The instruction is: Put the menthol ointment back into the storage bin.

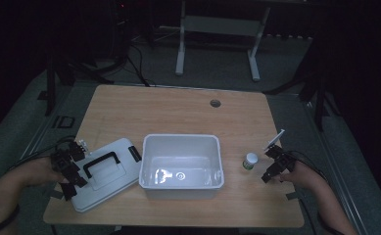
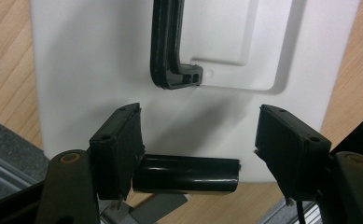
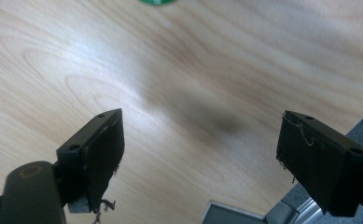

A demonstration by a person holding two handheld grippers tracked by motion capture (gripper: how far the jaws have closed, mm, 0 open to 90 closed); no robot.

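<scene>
Currently my left tool (image 1: 69, 169) sits over near-left edge of lid (image 1: 107, 174), pads apart, clamping nothing; black latch (image 2: 186, 174) lies between them, long axis crosswise to pads. Lid flat on desk (image 1: 178, 107), handle (image 1: 101, 164) up, just left of open bin (image 1: 180, 166). Bin lies right of left tool, so I judge that hand nearer for lid. My right tool (image 1: 274, 166) gaping over bare desk, bottle (image 1: 250, 160) just left of it.

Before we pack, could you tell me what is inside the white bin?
The white bin looks empty: just its bare, shiny floor with a round moulded mark. The near wall hides the floor strip directly behind it.
</scene>
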